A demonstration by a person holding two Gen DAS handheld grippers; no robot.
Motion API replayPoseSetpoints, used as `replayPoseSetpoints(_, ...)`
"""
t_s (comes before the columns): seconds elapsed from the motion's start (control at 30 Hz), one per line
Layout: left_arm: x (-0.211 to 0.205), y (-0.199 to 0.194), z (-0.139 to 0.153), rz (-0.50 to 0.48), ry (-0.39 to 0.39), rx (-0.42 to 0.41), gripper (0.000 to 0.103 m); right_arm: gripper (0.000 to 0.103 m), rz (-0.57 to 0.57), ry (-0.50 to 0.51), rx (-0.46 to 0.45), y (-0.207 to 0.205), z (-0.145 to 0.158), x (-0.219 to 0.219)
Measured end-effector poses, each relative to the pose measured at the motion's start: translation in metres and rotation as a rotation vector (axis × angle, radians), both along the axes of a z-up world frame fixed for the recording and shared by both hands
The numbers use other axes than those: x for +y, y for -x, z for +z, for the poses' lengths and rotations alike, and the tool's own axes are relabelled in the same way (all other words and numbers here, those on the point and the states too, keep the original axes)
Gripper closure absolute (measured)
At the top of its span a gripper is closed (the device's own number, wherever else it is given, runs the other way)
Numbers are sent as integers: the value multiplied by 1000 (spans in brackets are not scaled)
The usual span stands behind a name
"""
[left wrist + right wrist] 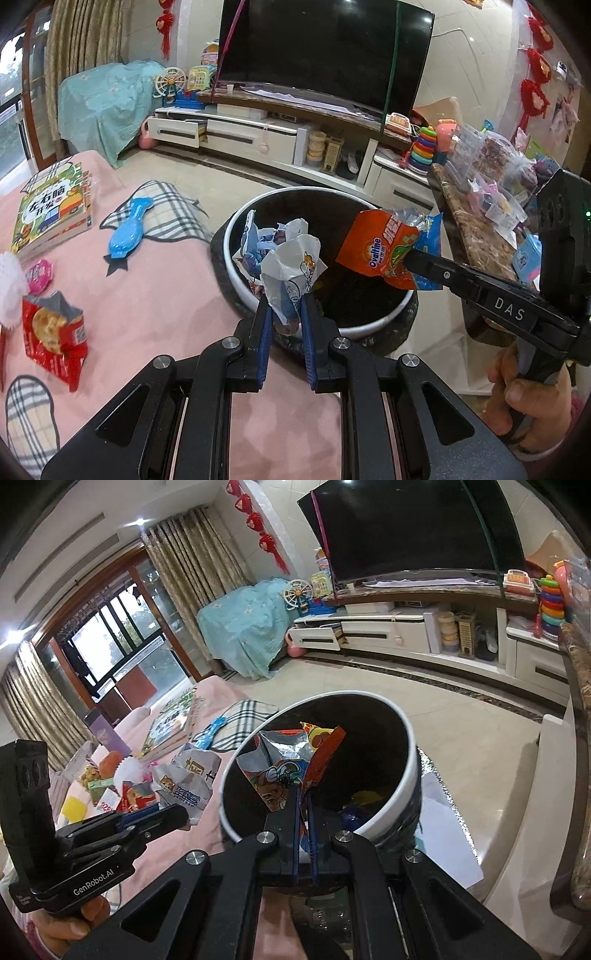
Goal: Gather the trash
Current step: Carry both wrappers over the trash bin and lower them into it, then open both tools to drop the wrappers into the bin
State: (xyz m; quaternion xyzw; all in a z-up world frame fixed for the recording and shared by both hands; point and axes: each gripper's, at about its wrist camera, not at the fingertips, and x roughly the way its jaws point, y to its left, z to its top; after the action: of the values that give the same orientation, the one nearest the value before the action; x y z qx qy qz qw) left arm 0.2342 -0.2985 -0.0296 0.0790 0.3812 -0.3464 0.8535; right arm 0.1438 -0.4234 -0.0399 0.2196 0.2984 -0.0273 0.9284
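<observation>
My left gripper (286, 306) has its blue-padded fingers (265, 332) clamped on a crumpled white wrapper (291, 269) printed with a small cartoon animal, and I hold it at the near rim of the trash bin (240, 221), the paper's top leaning over the opening. My right gripper (303, 805) has its fingers pressed together on an orange Ovaltine packet (384, 247), which hangs torn-end up above the bin's dark interior; in the right wrist view the packet (284, 771) shows its silver lining and a cartoon figure. The bin is black inside with a white rim and stands against the edge of the pink cloth (155, 295) that covers the surface to its left. Something yellow and blue lies at the bottom of it, too dim to identify.

On the pink cloth lie a torn red cracker packet (51, 332), a small pink round packet (38, 271), a blue plastic toy (127, 232) and a stack of children's books (51, 210). Beyond the bin stand the white TV cabinet (258, 136) and the dark television (325, 48).
</observation>
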Motion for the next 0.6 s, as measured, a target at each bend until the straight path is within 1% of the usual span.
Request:
replayPoseSetpoints(0.33,-18,-13,-4,-12,-18,10,89,99,-3,15,22,-13,-1,-14)
replayPoseSetpoints(0.6,-29,-25,-12,-23,-45,26,88,99,2,22,46,-25,-3,-20)
